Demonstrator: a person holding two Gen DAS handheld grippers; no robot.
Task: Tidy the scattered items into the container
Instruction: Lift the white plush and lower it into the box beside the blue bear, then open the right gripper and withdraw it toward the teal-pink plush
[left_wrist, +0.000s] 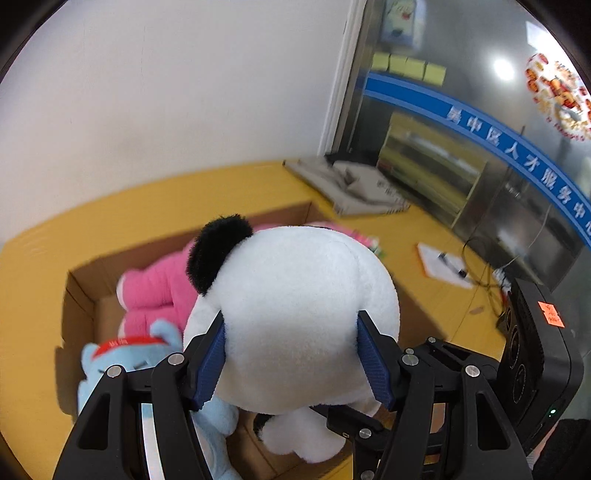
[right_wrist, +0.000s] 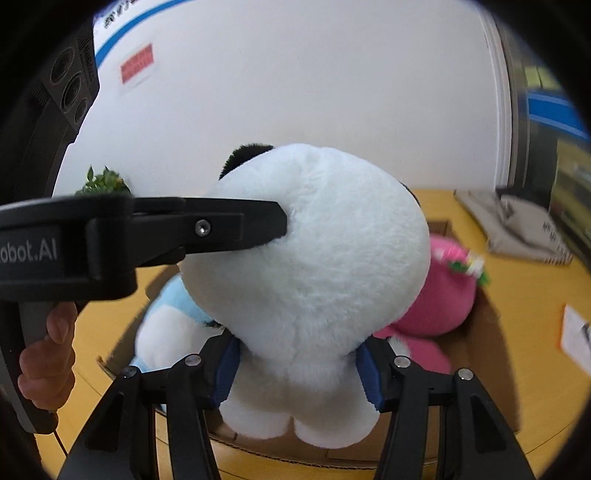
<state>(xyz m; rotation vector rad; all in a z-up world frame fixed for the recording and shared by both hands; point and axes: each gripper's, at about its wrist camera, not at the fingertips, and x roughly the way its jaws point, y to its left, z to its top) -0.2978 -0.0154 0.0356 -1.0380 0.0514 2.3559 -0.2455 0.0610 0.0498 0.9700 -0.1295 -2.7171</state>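
white plush (left_wrist: 291, 314) w/ black ear, round head up, held above open cardboard box (left_wrist: 79, 291) on yellow table; pink plush (left_wrist: 159, 291) lying inside box, light-blue plush (left_wrist: 122, 363) at its near-left corner

Both wrist views close behind their tongs, facing down-forward, sharing the white plush (left_wrist: 295, 314) and cardboard box (right_wrist: 491, 325)

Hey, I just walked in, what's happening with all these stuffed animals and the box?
A person is tidying plush toys into a cardboard box on a yellow table. Both handheld grippers are clamped on a big white plush with black ears: the left gripper squeezes its head, the right gripper holds it lower down. It is held over the box, where a pink plush and a blue plush already lie.
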